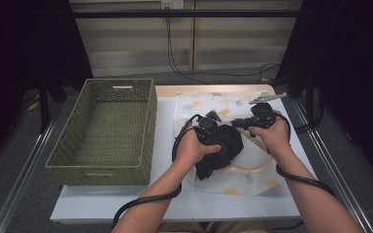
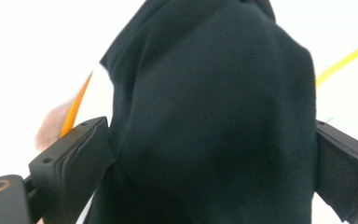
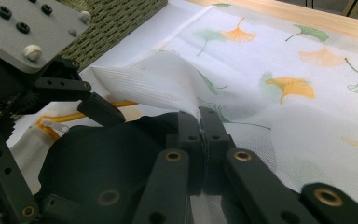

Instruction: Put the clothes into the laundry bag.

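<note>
A black garment [image 1: 223,151] lies bunched on a white mesh bag [image 1: 223,104] printed with ginkgo leaves, mid-table. My left gripper [image 1: 218,133] is on the garment. In the left gripper view the black garment [image 2: 214,93] fills the whole gap between the jaws, which stand wide and press both its sides. My right gripper [image 1: 237,124] sits just right of it. In the right gripper view the right gripper [image 3: 199,116] is shut on a lifted edge of the mesh bag [image 3: 158,79], above the garment [image 3: 102,149]. A yellow zipper trim [image 3: 116,105] runs along the bag's edge.
A green woven basket [image 1: 148,126] stands to the left of the bag, close to it, with nothing in it. Cables trail from both grippers toward the table's front edge. A grey clip-like item [image 1: 267,98] lies at the far right corner.
</note>
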A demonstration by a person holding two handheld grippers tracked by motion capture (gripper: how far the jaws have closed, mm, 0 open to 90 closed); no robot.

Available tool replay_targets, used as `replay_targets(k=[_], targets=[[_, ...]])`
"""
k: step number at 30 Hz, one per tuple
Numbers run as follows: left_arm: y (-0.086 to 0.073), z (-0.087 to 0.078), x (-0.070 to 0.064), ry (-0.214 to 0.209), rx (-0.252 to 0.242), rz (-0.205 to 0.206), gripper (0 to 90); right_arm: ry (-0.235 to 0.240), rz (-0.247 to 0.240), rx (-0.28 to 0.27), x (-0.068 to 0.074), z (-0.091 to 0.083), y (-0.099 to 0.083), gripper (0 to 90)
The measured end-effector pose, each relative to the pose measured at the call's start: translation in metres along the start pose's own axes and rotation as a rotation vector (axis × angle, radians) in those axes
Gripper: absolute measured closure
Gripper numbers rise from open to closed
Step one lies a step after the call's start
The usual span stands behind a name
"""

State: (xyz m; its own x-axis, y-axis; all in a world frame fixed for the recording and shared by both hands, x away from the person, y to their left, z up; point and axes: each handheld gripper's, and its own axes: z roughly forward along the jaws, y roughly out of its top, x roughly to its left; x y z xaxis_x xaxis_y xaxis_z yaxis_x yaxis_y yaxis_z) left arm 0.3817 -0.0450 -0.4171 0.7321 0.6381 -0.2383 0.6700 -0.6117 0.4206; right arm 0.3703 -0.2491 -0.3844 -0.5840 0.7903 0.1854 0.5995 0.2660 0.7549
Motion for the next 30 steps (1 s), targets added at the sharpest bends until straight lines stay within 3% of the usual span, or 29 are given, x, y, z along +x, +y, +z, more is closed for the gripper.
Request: replay_targets(k=[12,21,26,30], targets=[[-0.011,0.008,-0.002,-0.021,0.025,0.013,4.3,-0.002,0.005,0.004,-0.002,0.001,-0.001,90.0],[-0.016,0.019,-0.006,-0.031,0.038,-0.012,8.0,-0.006,0.01,0.006,-0.003,-0.001,-0.002,90.0],[-0.018,0.021,-0.01,-0.04,0.045,-0.045,17.9,-0.004,0.012,0.003,-0.004,-0.002,-0.002,90.0],[-0.02,0.02,-0.009,-0.034,0.046,-0.043,30.0,-0.006,0.015,0.005,-0.005,-0.003,-0.003,90.0]])
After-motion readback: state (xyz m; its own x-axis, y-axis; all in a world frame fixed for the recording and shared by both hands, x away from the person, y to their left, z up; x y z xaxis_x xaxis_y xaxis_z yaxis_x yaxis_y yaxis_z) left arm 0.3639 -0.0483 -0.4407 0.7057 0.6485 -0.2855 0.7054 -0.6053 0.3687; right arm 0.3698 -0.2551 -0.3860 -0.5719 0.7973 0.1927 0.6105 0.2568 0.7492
